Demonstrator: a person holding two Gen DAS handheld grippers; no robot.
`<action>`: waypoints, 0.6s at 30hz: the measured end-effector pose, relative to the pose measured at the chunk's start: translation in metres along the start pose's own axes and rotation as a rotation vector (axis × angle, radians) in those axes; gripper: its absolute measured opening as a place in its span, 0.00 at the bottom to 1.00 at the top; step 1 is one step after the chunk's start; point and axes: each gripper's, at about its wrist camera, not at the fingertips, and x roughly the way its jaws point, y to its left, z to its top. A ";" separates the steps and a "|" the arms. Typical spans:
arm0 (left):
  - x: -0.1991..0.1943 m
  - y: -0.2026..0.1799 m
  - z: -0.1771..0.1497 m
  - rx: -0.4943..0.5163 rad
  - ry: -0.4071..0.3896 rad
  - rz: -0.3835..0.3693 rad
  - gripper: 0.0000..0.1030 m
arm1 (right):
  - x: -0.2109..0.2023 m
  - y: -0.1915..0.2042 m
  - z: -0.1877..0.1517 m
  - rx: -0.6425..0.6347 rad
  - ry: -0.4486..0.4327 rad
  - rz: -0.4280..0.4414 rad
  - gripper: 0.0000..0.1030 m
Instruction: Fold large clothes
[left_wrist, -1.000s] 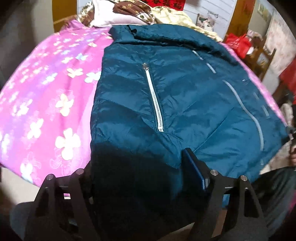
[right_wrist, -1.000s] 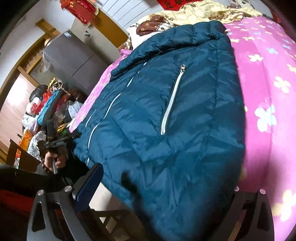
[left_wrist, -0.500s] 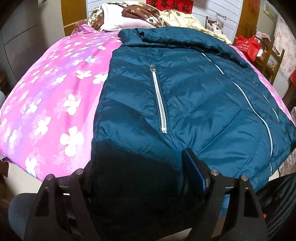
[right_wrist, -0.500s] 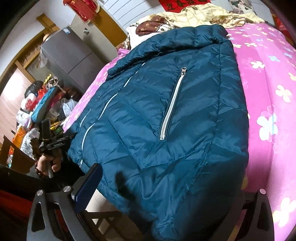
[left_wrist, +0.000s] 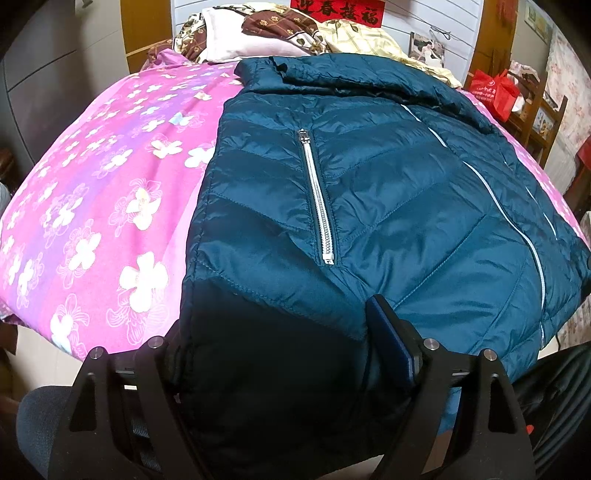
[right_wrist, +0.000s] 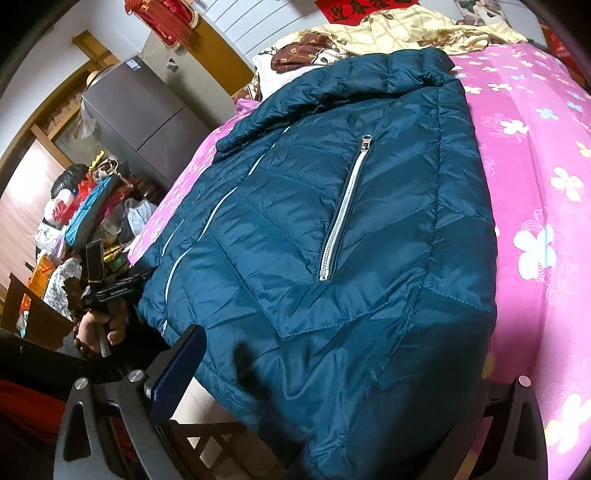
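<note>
A dark teal puffer jacket (left_wrist: 369, 192) lies front up on a pink flowered bedspread (left_wrist: 92, 206), collar toward the pillows, near hem hanging over the bed's edge. My left gripper (left_wrist: 273, 325) straddles the hem by the pocket zip (left_wrist: 317, 206). Its jaws are opening and stand wide with the hem between them. The blue pad (left_wrist: 388, 343) shows, and the jacket hides the other fingertip. My right gripper (right_wrist: 343, 362) straddles the jacket (right_wrist: 332, 221) at a hem corner, open wide. A gap shows between its blue pad (right_wrist: 177, 369) and the fabric.
Pillows and folded bedding (left_wrist: 295, 33) are heaped at the bed's head. A red bag (left_wrist: 495, 92) sits on wooden furniture at the right. In the right wrist view a grey fridge (right_wrist: 147, 110), piled clutter (right_wrist: 85, 214) and a hand holding a black gripper (right_wrist: 103, 302) lie beside the bed.
Hardly anything differs. Both grippers keep their place at the hem, and the jacket's near part lies a little flatter than before.
</note>
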 end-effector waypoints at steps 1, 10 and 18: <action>0.000 0.000 0.000 -0.001 0.001 0.000 0.82 | 0.000 0.000 0.000 -0.001 0.000 -0.001 1.00; 0.000 0.002 -0.002 -0.015 -0.023 -0.005 0.87 | 0.001 0.006 -0.001 -0.022 0.012 -0.045 1.00; -0.005 0.015 0.000 -0.079 -0.016 -0.081 0.87 | 0.005 0.016 -0.001 0.011 0.007 -0.129 0.64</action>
